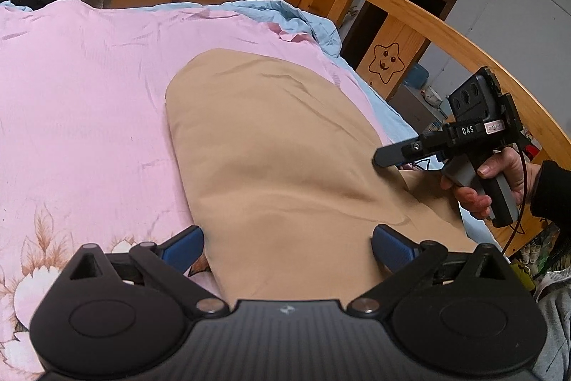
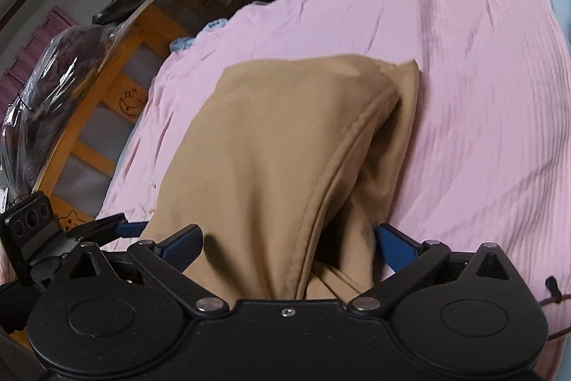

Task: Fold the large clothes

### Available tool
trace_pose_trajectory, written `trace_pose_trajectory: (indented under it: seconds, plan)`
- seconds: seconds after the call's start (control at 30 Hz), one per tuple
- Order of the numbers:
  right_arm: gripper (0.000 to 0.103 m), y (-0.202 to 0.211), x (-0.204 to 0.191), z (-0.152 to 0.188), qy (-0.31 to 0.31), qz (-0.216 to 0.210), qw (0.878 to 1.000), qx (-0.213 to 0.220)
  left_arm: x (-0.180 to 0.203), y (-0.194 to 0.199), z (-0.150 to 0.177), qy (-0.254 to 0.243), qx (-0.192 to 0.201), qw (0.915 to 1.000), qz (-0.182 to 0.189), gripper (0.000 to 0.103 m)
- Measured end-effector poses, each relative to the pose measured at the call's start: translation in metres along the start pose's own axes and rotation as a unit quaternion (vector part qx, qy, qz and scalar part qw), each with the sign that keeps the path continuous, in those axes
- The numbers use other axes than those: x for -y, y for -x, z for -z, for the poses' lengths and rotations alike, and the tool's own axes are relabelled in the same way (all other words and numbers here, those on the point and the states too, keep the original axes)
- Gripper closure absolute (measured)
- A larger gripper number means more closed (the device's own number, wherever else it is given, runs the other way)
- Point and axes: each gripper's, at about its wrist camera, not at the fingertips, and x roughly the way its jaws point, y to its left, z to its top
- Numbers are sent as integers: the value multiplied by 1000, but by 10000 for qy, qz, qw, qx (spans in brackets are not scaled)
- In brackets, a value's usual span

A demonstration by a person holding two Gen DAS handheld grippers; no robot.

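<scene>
While the tan garment [image 1: 285, 145] lies folded lengthwise on the pink bedspread [image 1: 89, 88], both grippers hover at its near end: left gripper [image 1: 287, 247] and right gripper [image 2: 289, 247] each spread wide, cloth between the fingers, pinching nothing.

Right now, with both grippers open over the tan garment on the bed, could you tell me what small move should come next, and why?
Probably lower the left gripper and close it on the near end of the tan garment. Its jaws stand wide with the cloth between them, unpinched. The right gripper is likewise open over a stitched fold, so nothing is held, and another fold needs a grip first.
</scene>
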Motion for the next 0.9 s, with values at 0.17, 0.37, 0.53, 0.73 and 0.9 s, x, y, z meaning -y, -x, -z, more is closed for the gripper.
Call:
trace_pose_trajectory:
  seconds: [0.17,0.37,0.53,0.73,0.9]
  plan:
    - [1,-4,-3,4,88,-33,9996,-261,-7,-2,1,205,-82,9997,97,1]
    - [1,-6,-7,4,137,-6,9993,-355,-13,-7,2,409,-163,9988,203,1]
    - [2,-10,-16,5,403,165,9978,-495,-15,-10,1,466,-196,9984,235,1]
    - [15,-12,-32,9,778,514,9940,-576,-19,-14,2,528,-236,9981,213,1]
    - [18,-4,-41,8,914,427,9926,-675,-26,-18,0,685,-246,9973,72,1]
